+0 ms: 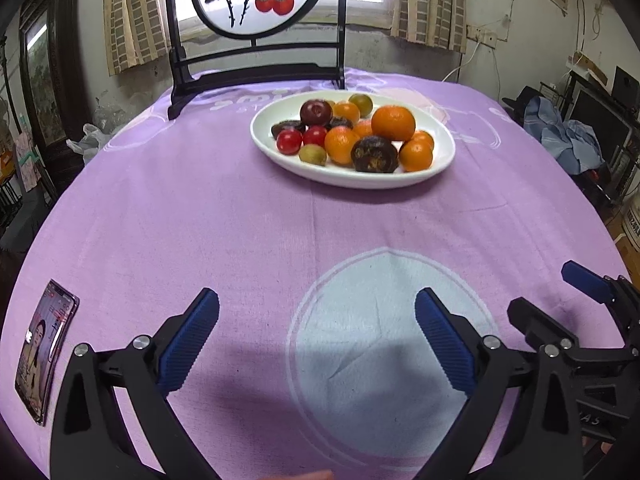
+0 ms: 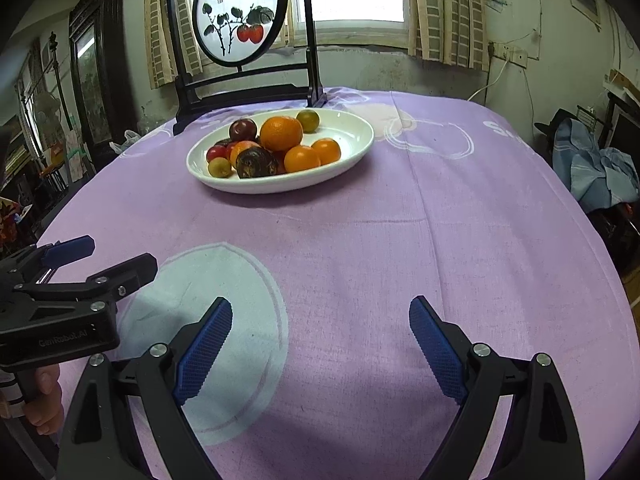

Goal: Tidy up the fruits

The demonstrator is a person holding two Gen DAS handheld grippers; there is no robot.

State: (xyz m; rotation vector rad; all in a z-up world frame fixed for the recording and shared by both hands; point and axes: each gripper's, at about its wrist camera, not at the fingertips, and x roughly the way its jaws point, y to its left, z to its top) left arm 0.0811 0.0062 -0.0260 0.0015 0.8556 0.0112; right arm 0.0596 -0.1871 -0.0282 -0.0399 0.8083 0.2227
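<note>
Two grippers here, both with their blue ribbed pads spread wide and nothing between them: the left gripper (image 1: pixel 316 304) and the right gripper (image 2: pixel 320 312) hang over the purple tablecloth (image 1: pixel 200 220), well short of the white oval ceramic plate (image 1: pixel 400 180). The oranges, cherry tomatoes and dark fruits (image 1: pixel 360 136) all sit piled on that plate. A smartphone (image 1: pixel 44 348) lies far off to the plate's near left.

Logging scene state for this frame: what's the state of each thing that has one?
left gripper: jaws open, empty
right gripper: jaws open, empty
white plate: on the purple cloth, piled with fruit
big orange: on top of the pile
phone: flat on the cloth, screen lit
curtains: drawn aside
</note>
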